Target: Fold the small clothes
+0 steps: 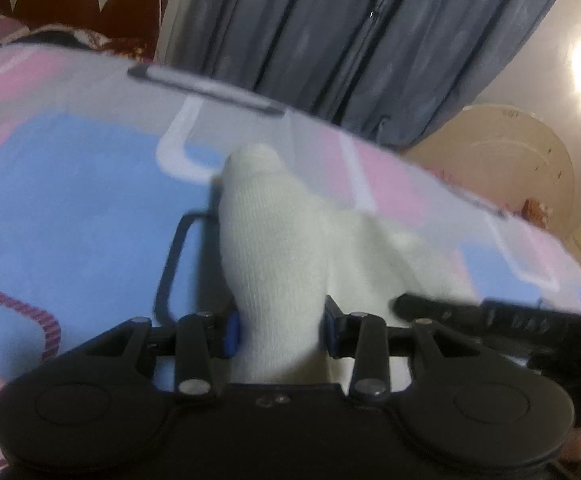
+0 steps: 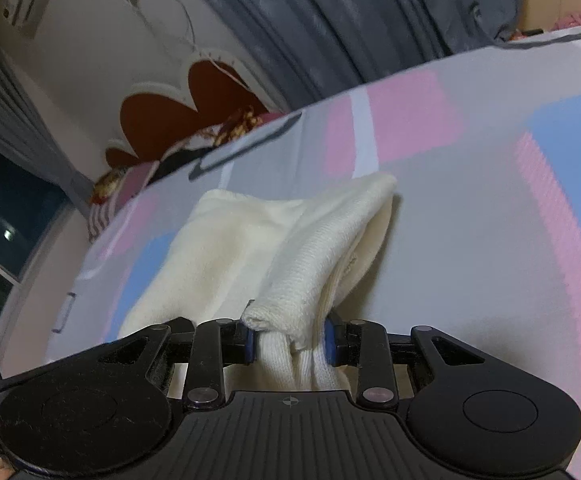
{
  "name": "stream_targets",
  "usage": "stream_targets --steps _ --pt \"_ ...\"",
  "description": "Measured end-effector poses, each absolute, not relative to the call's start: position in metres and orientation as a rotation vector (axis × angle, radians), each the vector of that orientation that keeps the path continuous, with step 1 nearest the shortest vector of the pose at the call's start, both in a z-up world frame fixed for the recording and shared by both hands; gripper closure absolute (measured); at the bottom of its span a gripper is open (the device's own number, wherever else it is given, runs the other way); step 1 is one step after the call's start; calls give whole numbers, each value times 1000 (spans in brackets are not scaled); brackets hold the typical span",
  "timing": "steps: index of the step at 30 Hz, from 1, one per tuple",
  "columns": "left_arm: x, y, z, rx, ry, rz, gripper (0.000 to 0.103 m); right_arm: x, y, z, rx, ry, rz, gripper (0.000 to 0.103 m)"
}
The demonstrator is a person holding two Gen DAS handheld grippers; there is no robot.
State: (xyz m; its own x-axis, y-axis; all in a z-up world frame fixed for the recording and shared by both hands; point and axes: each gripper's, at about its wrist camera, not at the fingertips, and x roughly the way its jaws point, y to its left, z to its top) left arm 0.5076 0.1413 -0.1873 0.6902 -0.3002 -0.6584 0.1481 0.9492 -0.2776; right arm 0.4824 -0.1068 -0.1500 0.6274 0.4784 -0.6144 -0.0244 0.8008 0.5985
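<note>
Left gripper [image 1: 280,330] is clamped on one bunched end of the white sock [image 1: 274,248], right gripper [image 2: 290,338] pinching the folded cuff end, so the sock hangs between them above the middle of the patterned bedspread [image 1: 70,184]. If either bite is shallow, that thick knit may slip free and the fold collapse.

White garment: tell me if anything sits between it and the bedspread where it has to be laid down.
Nothing visible does. The left gripper and right gripper are both shut on the white garment, and the bedspread ahead of it lies bare in both views.
</note>
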Motion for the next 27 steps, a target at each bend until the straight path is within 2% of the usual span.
stream_targets --steps 4,6,7,13,15,20,25,27 --pt "503 146 -201 -193 752 -251 47 488 -110 -168 578 890 274 70" --pt "503 147 -200 -183 750 -244 40 489 -117 -172 577 888 232 49" --pt "502 148 -198 -189 753 -242 39 488 -120 -172 577 882 213 46" --pt "485 158 -174 -156 635 -205 45 484 -126 -151 508 822 122 46" --pt "491 156 -170 -159 637 -217 46 482 -123 -142 487 782 109 50" --pt "516 141 -181 -135 682 -241 48 476 -94 -129 424 733 205 51" --pt "517 134 -196 -97 692 -219 45 469 -78 -156 321 801 224 68" --pt "514 132 -194 -81 696 -212 45 472 -80 -161 288 802 190 81"
